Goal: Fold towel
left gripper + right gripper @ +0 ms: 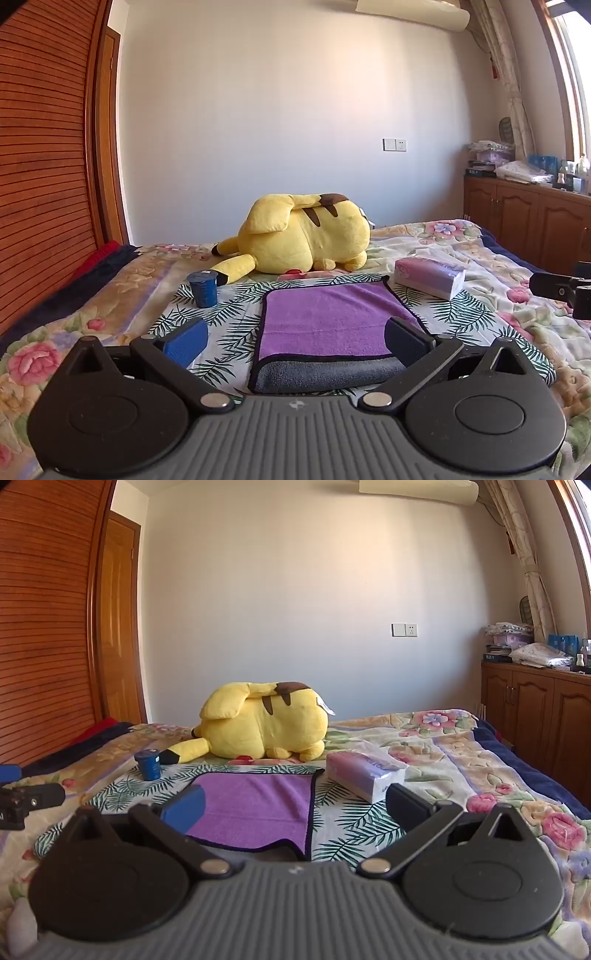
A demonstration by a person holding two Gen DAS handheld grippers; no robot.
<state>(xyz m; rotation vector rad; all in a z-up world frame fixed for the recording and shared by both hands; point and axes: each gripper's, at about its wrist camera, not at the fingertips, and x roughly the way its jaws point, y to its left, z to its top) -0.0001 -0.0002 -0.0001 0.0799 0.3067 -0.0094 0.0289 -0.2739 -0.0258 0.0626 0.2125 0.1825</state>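
A purple towel point(325, 321) with a dark border lies on the leaf-print cloth point(229, 325) on the bed; its near edge is turned over and shows a grey underside point(325, 373). My left gripper point(295, 339) is open and empty, its fingers either side of the towel's near part, just above it. In the right wrist view the towel point(255, 805) lies ahead and left. My right gripper point(291, 808) is open and empty, over the towel's right edge. Each gripper shows at the other view's edge: the right gripper point(565, 291), the left gripper point(22, 801).
A yellow plush toy point(299, 236) lies behind the towel. A blue cup point(203, 290) stands at the towel's left, a tissue pack point(428, 277) at its right. A wooden wardrobe point(44, 147) is left, wooden cabinets point(524, 218) right.
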